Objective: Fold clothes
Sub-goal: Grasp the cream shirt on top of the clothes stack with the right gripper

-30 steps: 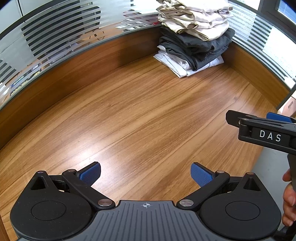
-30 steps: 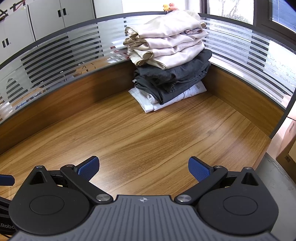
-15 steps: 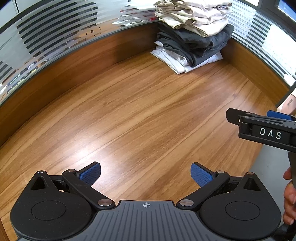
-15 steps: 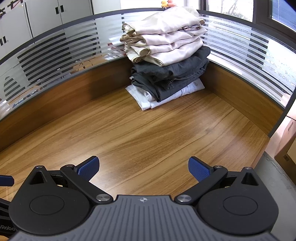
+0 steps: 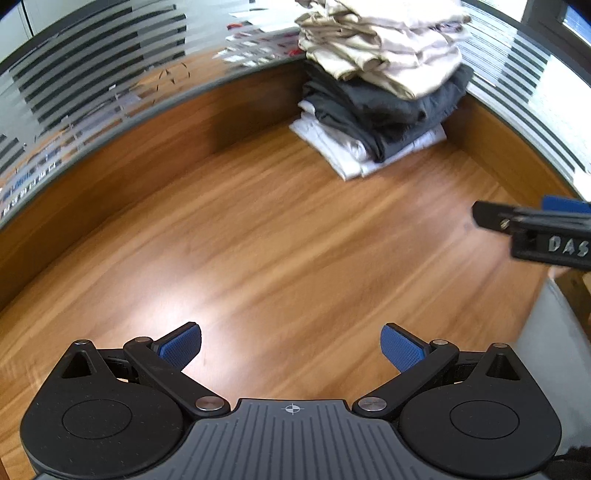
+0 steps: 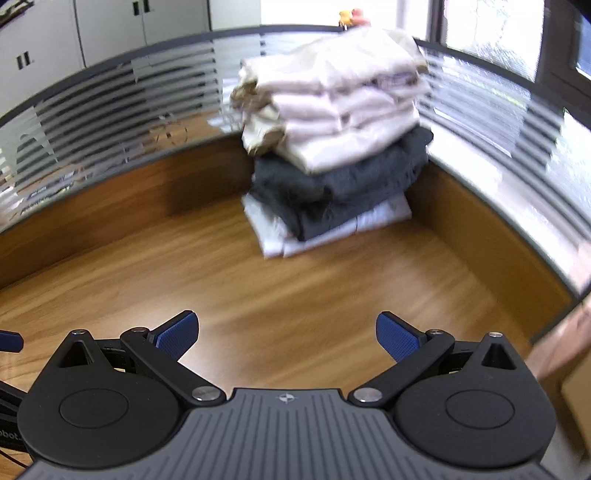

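Only the left view shows the right gripper [image 5: 532,232] — both grippers' fingers [image 5: 181,345] spread, empty.

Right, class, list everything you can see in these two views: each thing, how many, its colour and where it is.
Cream folded garments: several, exact count unclear; top of the stack, far corner.
Dark grey folded garments: one or two; middle of the stack.
White folded garments: bottom of the stack, on the desk.
Wooden desk: one, brown, bare in front of the stack.
Striped frosted glass partition: curves round the desk's far edge.
White cabinets: behind the partition.
Cardboard box: brown, right edge, blurred.
Left tool: black with blue pads, open, empty.
Right tool: the same, open, empty.
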